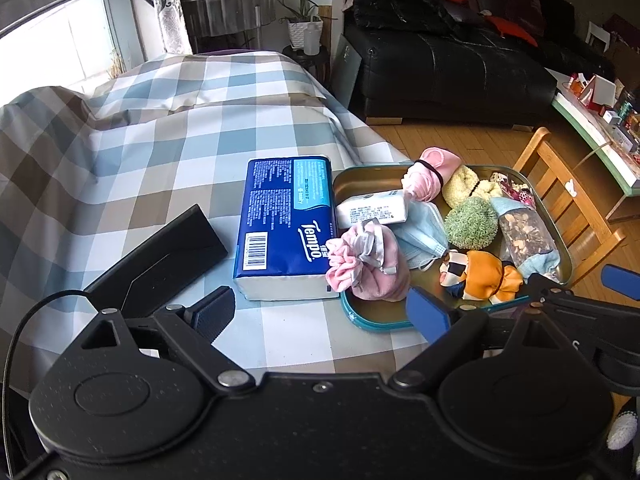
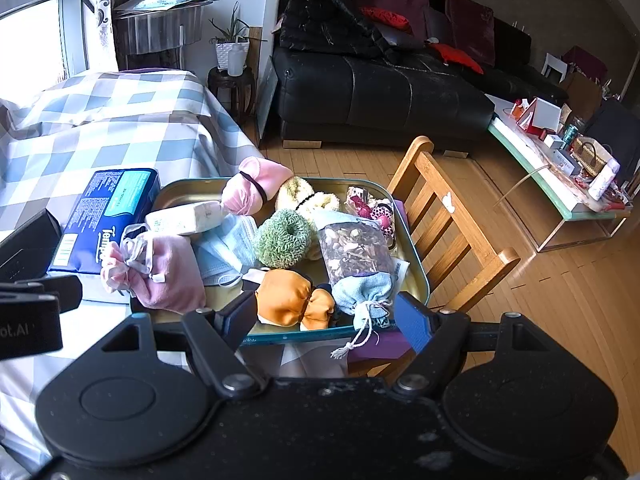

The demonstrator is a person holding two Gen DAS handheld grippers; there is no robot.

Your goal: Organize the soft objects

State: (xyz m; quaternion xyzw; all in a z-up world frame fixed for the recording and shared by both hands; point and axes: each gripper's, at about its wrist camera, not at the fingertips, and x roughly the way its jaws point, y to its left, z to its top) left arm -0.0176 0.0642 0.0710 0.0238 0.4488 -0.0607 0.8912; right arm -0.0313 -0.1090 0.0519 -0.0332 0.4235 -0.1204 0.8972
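A gold tin tray (image 1: 352,178) (image 2: 180,192) with a teal rim sits at the corner of the checked table. It holds a pink drawstring pouch (image 1: 372,268) (image 2: 168,272), a small white tissue pack (image 1: 374,208), a blue face mask (image 1: 424,232), a green scrunchie (image 2: 282,238), cream scrunchies (image 2: 296,192), a pink roll (image 2: 256,190), an orange bow (image 2: 288,298) and a dried-flower sachet (image 2: 358,256). A blue Tempo tissue pack (image 1: 284,224) lies left of the tray. My left gripper (image 1: 320,314) is open and empty before that pack. My right gripper (image 2: 328,320) is open at the tray's near rim, its pads apart from the bow and sachet.
A black case (image 1: 172,248) lies on the tablecloth left of the tissue pack. A wooden chair (image 2: 448,216) stands right against the tray's side of the table. Beyond are a black sofa (image 2: 380,92), a plant stand (image 2: 234,76) and a cluttered glass side table (image 2: 560,184).
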